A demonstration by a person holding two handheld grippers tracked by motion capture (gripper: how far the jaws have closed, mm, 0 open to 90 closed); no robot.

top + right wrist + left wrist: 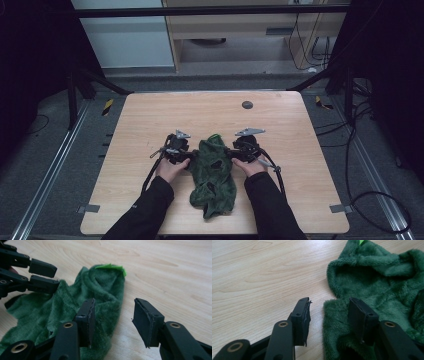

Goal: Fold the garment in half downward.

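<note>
Both grippers, left gripper and right gripper, are gaping empty, straddling the green fleece garment's side edges; closing on them seems next.

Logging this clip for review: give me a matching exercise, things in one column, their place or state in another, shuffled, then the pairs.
Things:
1. left gripper
2. right gripper
3. cloth
4. dark disc

Place or state:
A. crumpled, green, between both grippers
B. near the table's far edge
C. open at the cloth's left edge
D. open at the cloth's right edge

Pairs: 1-C, 2-D, 3-A, 4-B
</note>
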